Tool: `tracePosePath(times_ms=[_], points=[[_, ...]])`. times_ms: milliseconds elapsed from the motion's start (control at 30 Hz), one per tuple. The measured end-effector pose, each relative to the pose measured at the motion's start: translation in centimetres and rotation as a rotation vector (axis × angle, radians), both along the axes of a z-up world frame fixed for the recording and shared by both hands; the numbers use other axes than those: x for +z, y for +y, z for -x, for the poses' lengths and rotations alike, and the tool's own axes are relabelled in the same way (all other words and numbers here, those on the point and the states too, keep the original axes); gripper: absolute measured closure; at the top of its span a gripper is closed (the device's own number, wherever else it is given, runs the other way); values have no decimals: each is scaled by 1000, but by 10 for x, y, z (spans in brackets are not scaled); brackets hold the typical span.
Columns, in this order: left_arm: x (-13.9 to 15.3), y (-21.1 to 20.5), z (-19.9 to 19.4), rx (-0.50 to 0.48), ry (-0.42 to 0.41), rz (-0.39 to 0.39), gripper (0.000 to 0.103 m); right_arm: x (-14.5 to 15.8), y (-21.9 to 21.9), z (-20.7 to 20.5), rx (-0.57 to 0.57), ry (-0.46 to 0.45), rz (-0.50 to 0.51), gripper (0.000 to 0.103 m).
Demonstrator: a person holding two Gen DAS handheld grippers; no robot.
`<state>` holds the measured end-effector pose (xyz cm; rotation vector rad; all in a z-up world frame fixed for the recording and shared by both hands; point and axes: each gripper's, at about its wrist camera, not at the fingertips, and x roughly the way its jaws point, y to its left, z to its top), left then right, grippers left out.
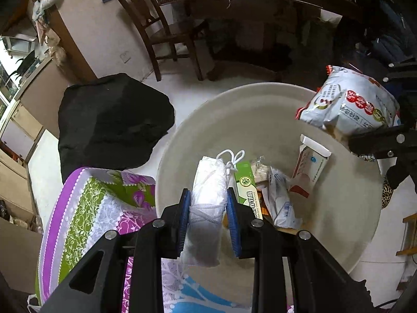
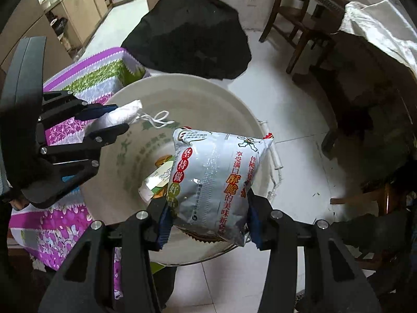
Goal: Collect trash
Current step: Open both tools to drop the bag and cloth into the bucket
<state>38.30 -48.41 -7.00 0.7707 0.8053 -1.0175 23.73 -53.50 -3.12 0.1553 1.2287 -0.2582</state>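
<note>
Both the left gripper (image 1: 208, 217) and the right gripper (image 2: 208, 220) consist of matte black angular linkage arms, round silver screws at the pivots, and ribbed blue finger pads (image 1: 232, 219).

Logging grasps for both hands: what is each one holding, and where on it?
Left hand-held gripper: rolled white drawstring bag, pinched across its middle. Right hand-held gripper: silver printed snack packet, gripped by its lower side edges.

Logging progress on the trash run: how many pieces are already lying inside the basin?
3 at least: a green box, a crumpled white wrapper and a red-and-white carton, all on the basin floor. More may be hidden beneath them.
</note>
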Motion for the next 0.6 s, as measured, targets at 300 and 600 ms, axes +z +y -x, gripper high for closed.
tracePosePath(times_ms=[300, 600], points=[[-2, -3, -5, -15, 1, 39, 52, -4, -11, -19, 4, 39, -9, 41], [4, 16, -6, 14, 3, 79, 52, -10, -12, -16, -8, 38, 0, 41]])
